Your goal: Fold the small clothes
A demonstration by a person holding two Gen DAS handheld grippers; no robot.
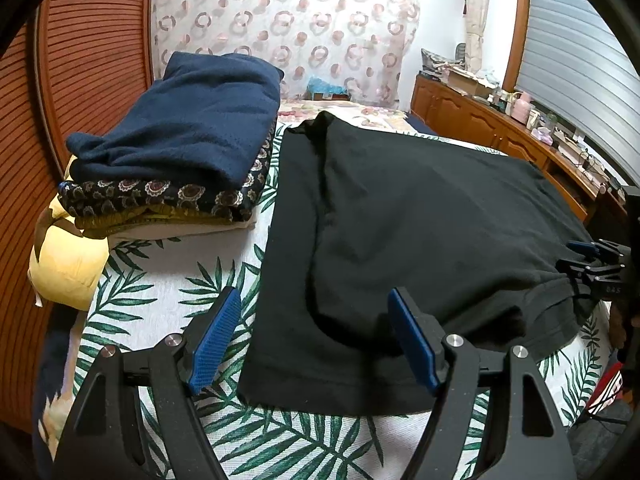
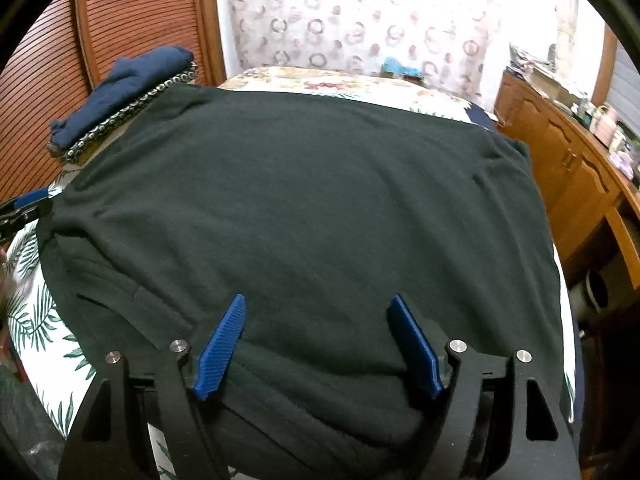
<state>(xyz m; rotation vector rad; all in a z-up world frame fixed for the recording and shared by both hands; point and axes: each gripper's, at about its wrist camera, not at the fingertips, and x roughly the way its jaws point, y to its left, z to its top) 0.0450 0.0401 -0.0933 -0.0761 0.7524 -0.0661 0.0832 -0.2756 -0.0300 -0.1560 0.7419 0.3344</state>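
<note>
A black garment (image 1: 420, 220) (image 2: 300, 200) lies spread on the bed, its left side folded over along a long crease. My left gripper (image 1: 316, 300) hovers open over the garment's near left part, one blue pad above the bedspread and the other above the cloth. My right gripper (image 2: 317, 300) is open above the garment's near edge, with the cloth lying flat below its pads and nothing pinched. It also shows at the right border of the left wrist view as the right gripper (image 1: 592, 260). The left gripper (image 2: 24, 208) shows at the garment's left corner.
A pile of folded clothes (image 1: 188, 120) (image 2: 120, 92), navy on top, sits at the back left on the leaf-print bedspread (image 1: 160, 280). A yellow cushion (image 1: 68, 264) lies beside it. A louvred wooden door (image 1: 80, 60) stands on the left, a cluttered wooden sideboard (image 1: 500, 128) on the right.
</note>
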